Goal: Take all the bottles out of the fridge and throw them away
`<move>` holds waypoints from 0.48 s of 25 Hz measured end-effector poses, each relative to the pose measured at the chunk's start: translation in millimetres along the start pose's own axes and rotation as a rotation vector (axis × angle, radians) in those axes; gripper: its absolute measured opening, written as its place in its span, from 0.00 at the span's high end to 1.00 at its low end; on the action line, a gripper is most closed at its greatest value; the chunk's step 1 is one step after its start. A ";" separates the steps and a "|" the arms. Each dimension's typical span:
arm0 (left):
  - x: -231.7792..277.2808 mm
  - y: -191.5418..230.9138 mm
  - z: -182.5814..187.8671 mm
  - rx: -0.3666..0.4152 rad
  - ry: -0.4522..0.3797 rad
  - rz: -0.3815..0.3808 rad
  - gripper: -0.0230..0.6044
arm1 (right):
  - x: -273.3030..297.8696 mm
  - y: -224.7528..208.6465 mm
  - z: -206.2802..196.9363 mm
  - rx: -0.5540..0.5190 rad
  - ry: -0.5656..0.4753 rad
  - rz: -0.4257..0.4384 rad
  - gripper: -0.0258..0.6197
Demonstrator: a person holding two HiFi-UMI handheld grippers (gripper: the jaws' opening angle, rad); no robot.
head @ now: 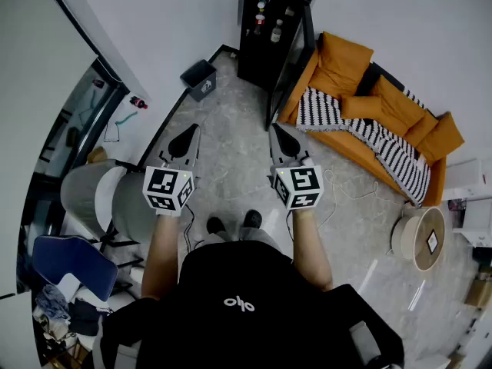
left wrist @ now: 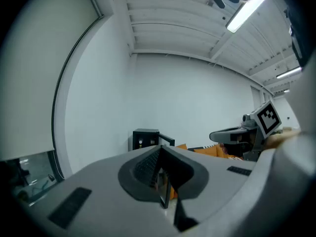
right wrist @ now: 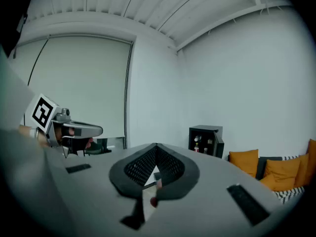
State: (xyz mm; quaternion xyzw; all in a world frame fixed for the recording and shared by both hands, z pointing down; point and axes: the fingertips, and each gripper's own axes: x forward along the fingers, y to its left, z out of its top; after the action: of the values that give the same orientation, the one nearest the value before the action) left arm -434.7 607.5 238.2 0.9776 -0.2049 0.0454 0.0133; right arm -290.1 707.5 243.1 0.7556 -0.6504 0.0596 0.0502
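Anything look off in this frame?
Only the fridge: its door hangs open, with bottles on the shelves. Nothing spilled or damaged that I can see.

Left forearm [head: 157,248] and right forearm [head: 309,244] are stretched out forward, side by side and roughly parallel. The left gripper [head: 187,135] has its jaws pressed together with nothing between them. Same deal with the right gripper [head: 280,134]. Both tips point to the far side, a bit apart.
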 end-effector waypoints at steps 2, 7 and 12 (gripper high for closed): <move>-10.1 12.1 -2.7 0.005 0.002 -0.010 0.96 | 4.8 16.6 1.6 0.000 -0.001 -0.004 0.96; -31.3 42.7 -14.5 0.012 0.002 -0.039 0.96 | 15.2 53.1 1.6 -0.012 0.009 -0.027 0.96; -37.4 67.1 -29.6 -0.004 0.000 -0.061 0.96 | 26.5 72.7 -2.0 -0.025 0.034 -0.042 0.96</move>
State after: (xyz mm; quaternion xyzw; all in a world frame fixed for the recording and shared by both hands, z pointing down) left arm -498.2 562.2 264.6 0.9834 -0.1750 0.0445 0.0168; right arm -358.2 671.1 249.0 0.7673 -0.6342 0.0632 0.0716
